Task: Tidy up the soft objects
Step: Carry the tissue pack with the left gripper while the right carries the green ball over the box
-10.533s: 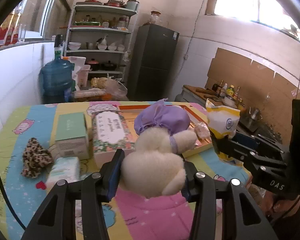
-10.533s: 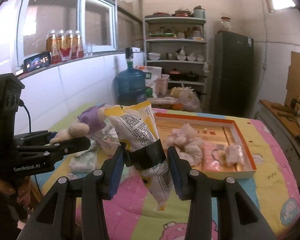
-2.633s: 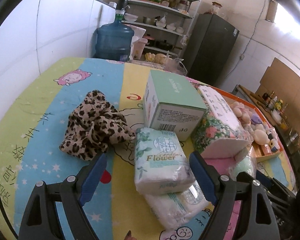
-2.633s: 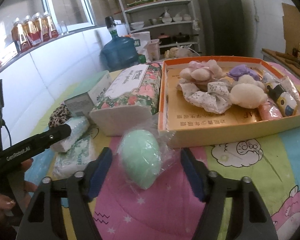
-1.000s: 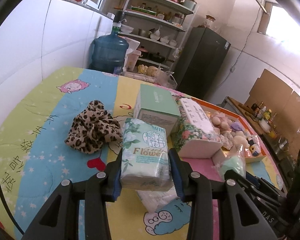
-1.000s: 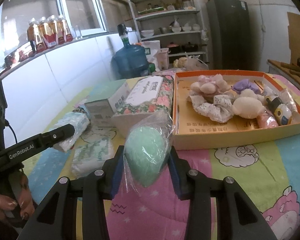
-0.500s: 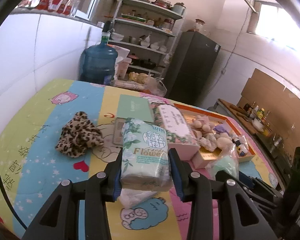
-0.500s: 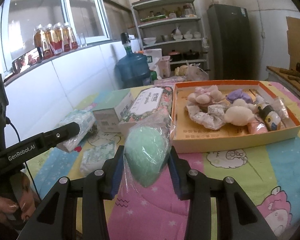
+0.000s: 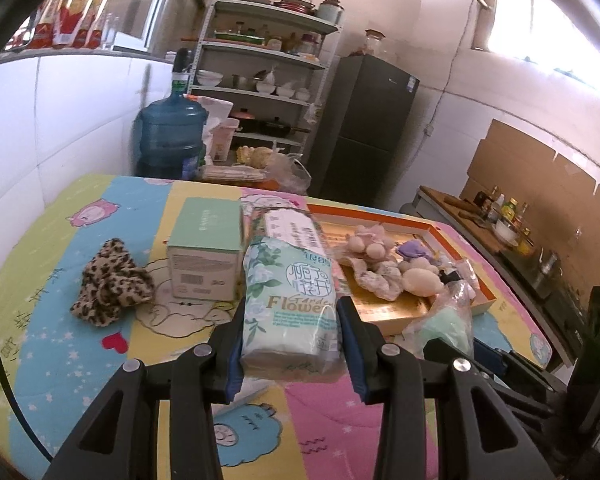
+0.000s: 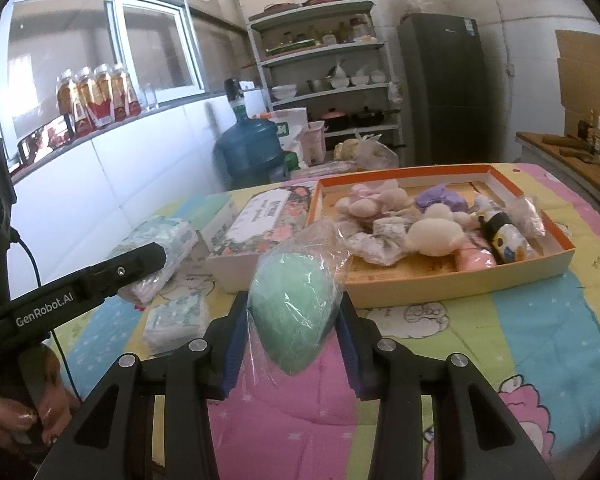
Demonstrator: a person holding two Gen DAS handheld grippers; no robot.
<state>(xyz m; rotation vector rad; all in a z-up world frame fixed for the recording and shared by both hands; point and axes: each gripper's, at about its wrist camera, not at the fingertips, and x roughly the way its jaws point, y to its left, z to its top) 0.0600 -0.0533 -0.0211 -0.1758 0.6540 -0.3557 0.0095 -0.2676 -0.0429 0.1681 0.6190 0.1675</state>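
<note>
My left gripper [image 9: 292, 340] is shut on a floral tissue pack [image 9: 290, 304] and holds it above the cartoon-print quilt. My right gripper [image 10: 292, 328] is shut on a green sponge in clear plastic wrap [image 10: 294, 300], also lifted off the quilt. An orange-rimmed box [image 10: 452, 276] ahead holds plush toys, scrunchies and small packets. In the right wrist view the left gripper [image 10: 152, 268] reaches in from the left with its tissue pack [image 10: 156, 240]. A second tissue pack [image 10: 176, 316] lies on the quilt. The leopard scrunchie [image 9: 110, 284] lies at the left.
A green carton [image 9: 206, 248] and a flowered tissue box [image 9: 296, 232] stand beside the orange box. Behind the table are a water jug [image 9: 170, 136], shelves [image 9: 268, 80] and a dark fridge [image 9: 368, 132]. A person's hand [image 10: 24, 420] grips the left tool.
Both grippers have risen and drawn back with their loads. The table items look smaller and further away, and more of the orange box shows.
</note>
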